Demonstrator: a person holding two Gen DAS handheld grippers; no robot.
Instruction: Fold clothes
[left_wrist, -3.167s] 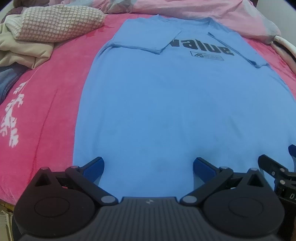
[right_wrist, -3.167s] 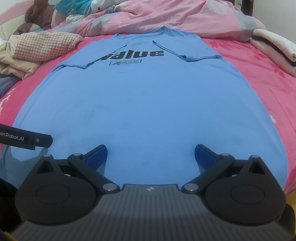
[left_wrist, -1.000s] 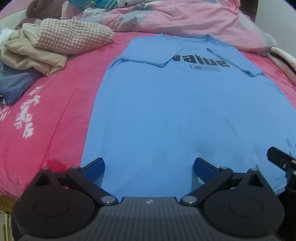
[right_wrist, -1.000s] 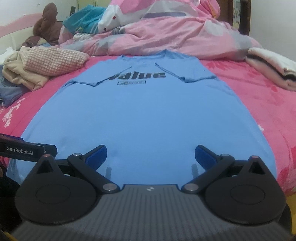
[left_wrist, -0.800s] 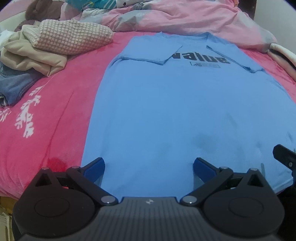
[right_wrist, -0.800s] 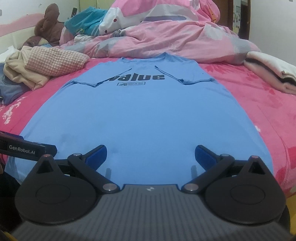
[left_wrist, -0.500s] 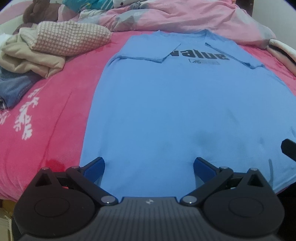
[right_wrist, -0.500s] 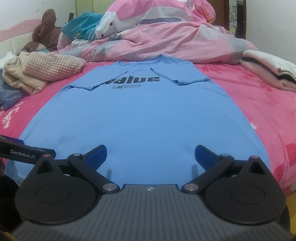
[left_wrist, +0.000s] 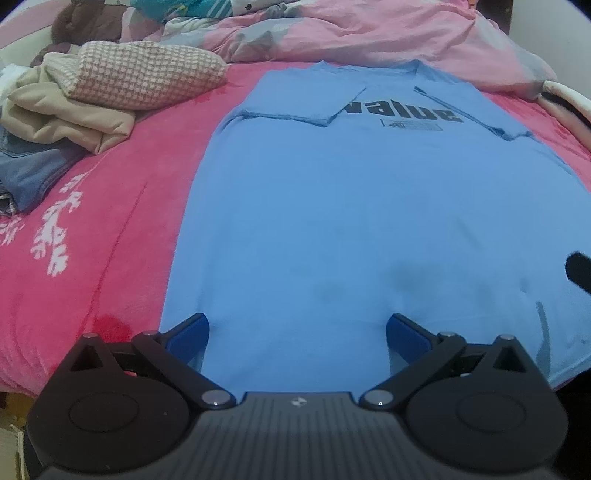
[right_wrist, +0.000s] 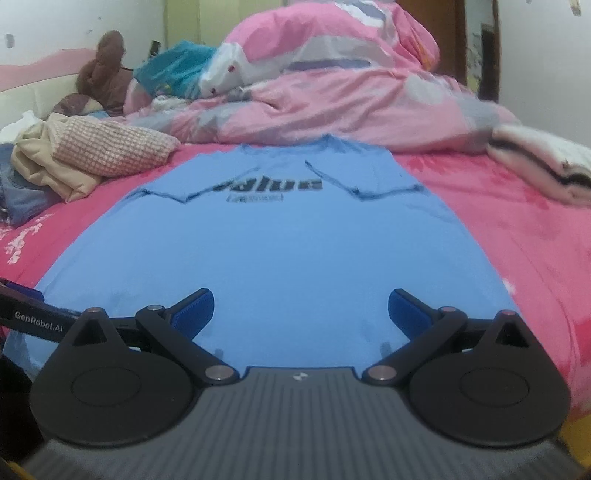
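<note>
Blue T-shirt (left_wrist: 369, 206) lies lengthwise straight ahead, hem nearest both gaping grippers, left (left_wrist: 297, 328) and right (right_wrist: 301, 304), neither pinching cloth.

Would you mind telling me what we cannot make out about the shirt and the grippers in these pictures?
- Near hem of the blue shirt: hidden in both wrist views by each gripper's own black body.
- Small print under the word on the shirt: too small in the left view, blurred in the right view.
- Right gripper: in the left view only a dark tip shows, cut off by the right edge.
- Left gripper: in the right view only a labelled bar shows at the left edge.
</note>
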